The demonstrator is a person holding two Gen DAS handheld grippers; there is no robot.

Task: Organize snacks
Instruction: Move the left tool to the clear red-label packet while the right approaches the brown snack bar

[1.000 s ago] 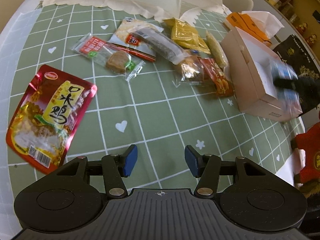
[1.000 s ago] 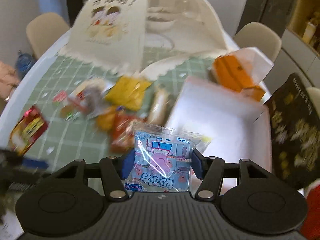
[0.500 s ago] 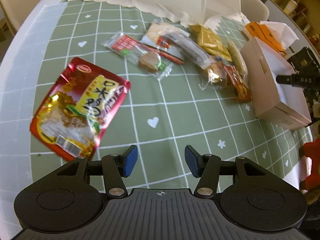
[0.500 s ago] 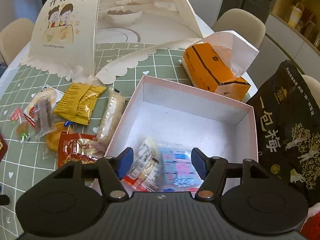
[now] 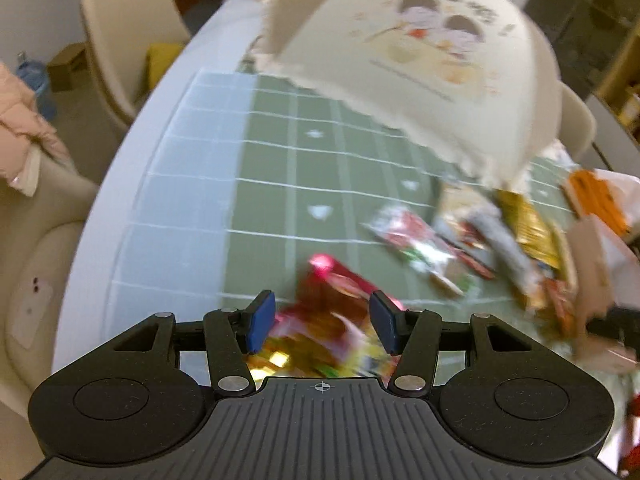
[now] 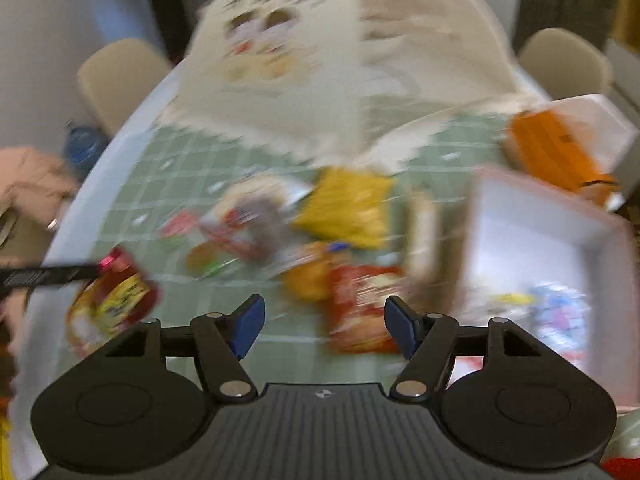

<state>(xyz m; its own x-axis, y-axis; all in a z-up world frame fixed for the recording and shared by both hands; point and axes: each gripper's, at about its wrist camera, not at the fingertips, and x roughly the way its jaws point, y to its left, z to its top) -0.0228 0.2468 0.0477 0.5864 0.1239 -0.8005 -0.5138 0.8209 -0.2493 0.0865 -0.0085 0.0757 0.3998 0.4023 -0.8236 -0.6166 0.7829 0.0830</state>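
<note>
Both views are blurred by motion. My left gripper (image 5: 322,326) is open, its blue pads either side of the large red and yellow snack pouch (image 5: 332,320) lying on the green checked tablecloth; contact cannot be told. The same pouch shows at the left of the right wrist view (image 6: 108,304). My right gripper (image 6: 324,330) is open and empty above a small red packet (image 6: 360,312). The pink box (image 6: 532,240) at the right holds a blue and pink packet (image 6: 560,312). Several loose snacks (image 6: 280,232) lie in the middle.
A cream mesh food cover (image 5: 420,60) stands at the back of the table. An orange tissue pack (image 6: 560,152) sits behind the box. Beige chairs (image 5: 120,40) stand around the round table, whose white edge (image 5: 132,184) curves at the left.
My left gripper has moved left and down onto the red pouch. My right gripper, which let the blue and pink packet into the box, has swung left away from the box.
</note>
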